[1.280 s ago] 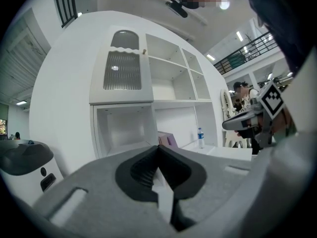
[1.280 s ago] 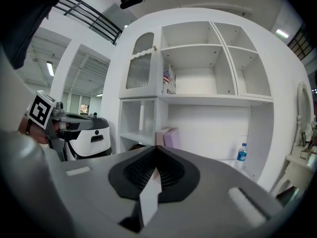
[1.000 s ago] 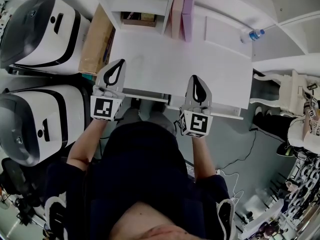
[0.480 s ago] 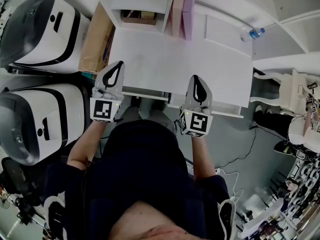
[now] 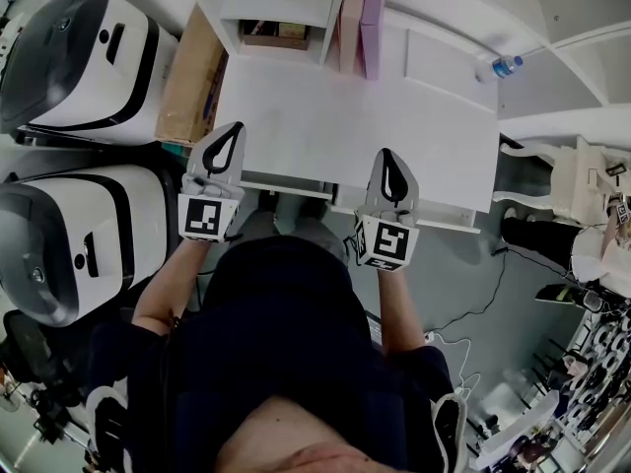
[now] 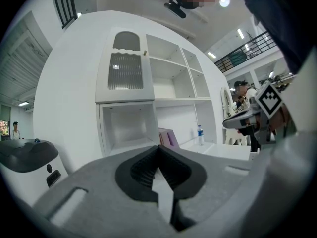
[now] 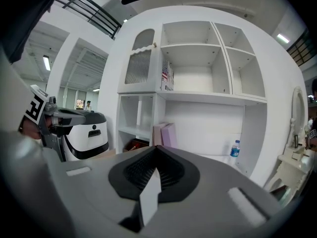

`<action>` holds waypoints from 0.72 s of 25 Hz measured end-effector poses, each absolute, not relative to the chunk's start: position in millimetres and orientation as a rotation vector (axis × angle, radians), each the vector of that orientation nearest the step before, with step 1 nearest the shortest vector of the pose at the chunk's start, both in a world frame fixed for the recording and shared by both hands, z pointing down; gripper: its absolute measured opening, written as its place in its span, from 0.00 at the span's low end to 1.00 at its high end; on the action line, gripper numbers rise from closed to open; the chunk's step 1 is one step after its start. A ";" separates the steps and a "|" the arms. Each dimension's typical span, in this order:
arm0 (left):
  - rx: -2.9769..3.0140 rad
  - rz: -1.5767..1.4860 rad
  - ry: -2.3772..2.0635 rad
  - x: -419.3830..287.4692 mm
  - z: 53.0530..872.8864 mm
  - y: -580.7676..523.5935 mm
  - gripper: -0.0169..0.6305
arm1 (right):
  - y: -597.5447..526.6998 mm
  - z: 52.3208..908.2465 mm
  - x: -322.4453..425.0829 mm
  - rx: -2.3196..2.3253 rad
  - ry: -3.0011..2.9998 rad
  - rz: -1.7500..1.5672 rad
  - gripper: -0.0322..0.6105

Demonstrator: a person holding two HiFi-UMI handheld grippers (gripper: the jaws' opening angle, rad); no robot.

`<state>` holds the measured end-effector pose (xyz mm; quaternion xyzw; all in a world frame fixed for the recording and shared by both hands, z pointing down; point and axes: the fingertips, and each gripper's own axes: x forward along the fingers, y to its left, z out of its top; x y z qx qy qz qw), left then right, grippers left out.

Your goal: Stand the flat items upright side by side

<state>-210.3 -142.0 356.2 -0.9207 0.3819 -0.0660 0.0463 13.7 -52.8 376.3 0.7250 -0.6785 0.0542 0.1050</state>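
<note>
Both pairs of jaws are pressed fully together with nothing between them: the left gripper point(image 6: 158, 148) shows its dark ribbed pads meeting in a single seam, and the right gripper point(image 7: 155, 149) shows the same.

In the head view the two grippers are held side by side, well apart, at the near edge of the white desk point(image 5: 414, 126). Their tips reach just over the desktop and point toward the shelf unit point(image 7: 198, 58) at its back. Each marker cube sits at the rear of its gripper, nearest the person. The left forearm point(image 5: 166, 286) and the right forearm point(image 5: 396, 315) run back from the cubes to the person's body, with the elbows bent and tucked in close.

The flat items point(image 5: 360, 16), one pink and one lilac, stand upright and touching side by side at the back of the desk, against the shelf unit's divider, far from both grippers. A water bottle point(image 5: 492, 68) lies near the desk's far right corner. A cardboard box point(image 5: 187, 77) sits just beside the desk's left edge, next to two white and black machines point(image 5: 74, 156).
</note>
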 end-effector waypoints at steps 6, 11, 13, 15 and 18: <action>-2.818 -0.227 1.162 -212.2 360.7 -142.5 0.03 | -55.7 374.3 14.3 2.134 -1.988 0.150 0.05; -2.804 -0.226 1.156 -212.5 358.0 -144.5 0.03 | -58.6 372.8 15.3 2.135 -1.981 0.143 0.05; -2.806 -0.224 1.159 -212.7 358.4 -144.8 0.03 | -59.4 372.5 14.7 2.132 -1.982 0.144 0.05; -2.810 -0.230 1.160 -212.6 360.3 -145.4 0.03 | -61.0 372.8 14.3 2.129 -1.984 0.147 0.05; -2.814 -0.240 1.160 -211.0 363.2 -146.8 0.03 | -64.0 373.1 14.9 2.127 -1.986 0.147 0.05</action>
